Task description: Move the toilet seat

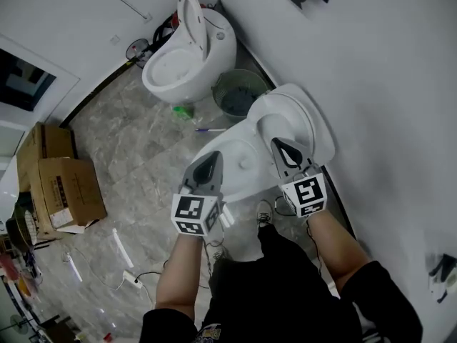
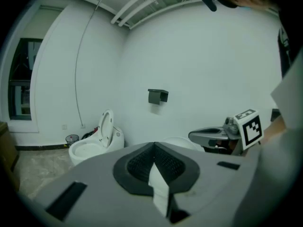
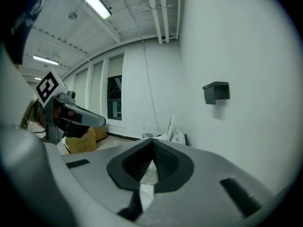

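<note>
A white toilet stands right below me against the wall, its seat and lid tipped up toward the wall. My left gripper hovers over the toilet's front part, jaws shut, nothing visibly between them. My right gripper hangs over the lower edge of the raised seat, also shut and empty; whether it touches the seat I cannot tell. Each gripper shows in the other's view: the right gripper, the left gripper.
A second white toilet with its lid up stands farther along the wall. A grey bin sits between the two toilets. Cardboard boxes and cables lie on the floor at left. A black holder hangs on the wall.
</note>
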The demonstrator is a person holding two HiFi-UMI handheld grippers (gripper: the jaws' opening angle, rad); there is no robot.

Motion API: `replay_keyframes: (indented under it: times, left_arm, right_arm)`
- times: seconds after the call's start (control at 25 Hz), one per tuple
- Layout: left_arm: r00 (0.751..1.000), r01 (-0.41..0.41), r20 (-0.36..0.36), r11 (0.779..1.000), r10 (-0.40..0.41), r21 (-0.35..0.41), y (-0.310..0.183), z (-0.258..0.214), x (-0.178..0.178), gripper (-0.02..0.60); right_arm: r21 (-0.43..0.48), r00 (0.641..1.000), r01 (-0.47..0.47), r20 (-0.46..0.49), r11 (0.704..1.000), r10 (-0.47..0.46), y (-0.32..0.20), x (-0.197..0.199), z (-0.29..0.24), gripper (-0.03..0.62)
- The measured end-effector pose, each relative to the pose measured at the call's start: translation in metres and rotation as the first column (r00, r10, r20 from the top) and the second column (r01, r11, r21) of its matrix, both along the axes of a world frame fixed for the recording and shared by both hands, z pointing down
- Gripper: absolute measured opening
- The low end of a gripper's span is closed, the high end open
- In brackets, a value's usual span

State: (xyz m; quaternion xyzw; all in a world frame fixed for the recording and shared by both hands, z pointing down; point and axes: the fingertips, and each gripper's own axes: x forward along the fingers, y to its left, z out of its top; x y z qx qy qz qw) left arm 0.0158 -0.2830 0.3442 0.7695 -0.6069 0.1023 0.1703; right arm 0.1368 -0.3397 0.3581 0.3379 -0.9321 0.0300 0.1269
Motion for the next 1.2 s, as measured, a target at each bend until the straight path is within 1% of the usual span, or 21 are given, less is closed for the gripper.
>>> replay_keyframes:
  times: [0.08,0.16,0.28,0.36,0.48,0.56,0.68,0.8,0.92,1.0,1.08,1.2]
  left_arm:
    - [1.0,0.009,0.027,1.0,-0.009,0.022,0.033,-0.01,-0.017,0.006]
    - [0.999,0.024,0.046,0.999,-0.026,0.044,0.067,-0.017,-0.037,0.005]
    - [0.997,0.042,0.063,0.997,-0.046,0.065,0.122,-0.026,-0.071,0.005]
    - [0.996,0.055,0.067,0.995,-0.06,0.08,0.162,-0.029,-0.097,0.006]
    - [0.996,0.081,0.03,0.993,-0.084,0.081,0.217,-0.036,-0.13,0.005]
    - [0.996,0.088,-0.002,0.993,-0.088,0.074,0.25,-0.039,-0.146,0.006]
    - [0.998,0.062,-0.036,0.996,-0.06,0.063,0.294,-0.046,-0.157,0.005]
    - [0.999,0.009,-0.047,0.998,-0.006,0.063,0.328,-0.054,-0.157,0.006]
    - [0.996,-0.049,-0.067,0.997,0.052,0.056,0.354,-0.057,-0.144,0.006]
    - [0.991,-0.091,-0.09,0.994,0.096,0.057,0.365,-0.057,-0.127,0.006]
    - [0.985,-0.135,-0.1,0.989,0.141,0.064,0.372,-0.055,-0.105,0.006]
    - [0.97,-0.22,-0.1,0.975,0.222,0.029,0.386,-0.052,-0.063,0.006]
  right_arm:
    - [-0.022,0.999,0.042,0.018,0.999,-0.042,0.026,-0.02,-0.007,0.006]
    - [-0.043,0.997,0.065,0.044,0.997,-0.063,0.053,-0.039,-0.015,0.006]
    - [-0.082,0.995,0.066,0.085,0.994,-0.059,0.099,-0.067,-0.026,0.005]
    - [-0.097,0.994,0.064,0.092,0.993,-0.056,0.135,-0.085,-0.034,0.005]
    - [-0.093,0.995,0.061,0.08,0.994,-0.053,0.189,-0.109,-0.045,0.006]
    - [-0.09,0.996,0.051,0.078,0.995,-0.044,0.223,-0.121,-0.052,0.006]
    - [-0.077,0.997,0.038,0.068,0.996,-0.032,0.273,-0.133,-0.065,0.006]
    - [-0.046,0.999,0.038,0.033,0.998,-0.036,0.317,-0.139,-0.076,0.006]
    - [-0.025,1.0,0.022,0.007,0.999,-0.022,0.352,-0.133,-0.083,0.006]
    - [-0.02,1.0,-0.003,0.009,1.0,0.003,0.368,-0.123,-0.089,0.006]
    - [-0.017,0.999,-0.029,0.013,0.999,0.029,0.38,-0.108,-0.095,0.006]
    - [-0.028,0.998,-0.065,0.012,0.998,0.065,0.395,-0.077,-0.096,0.005]
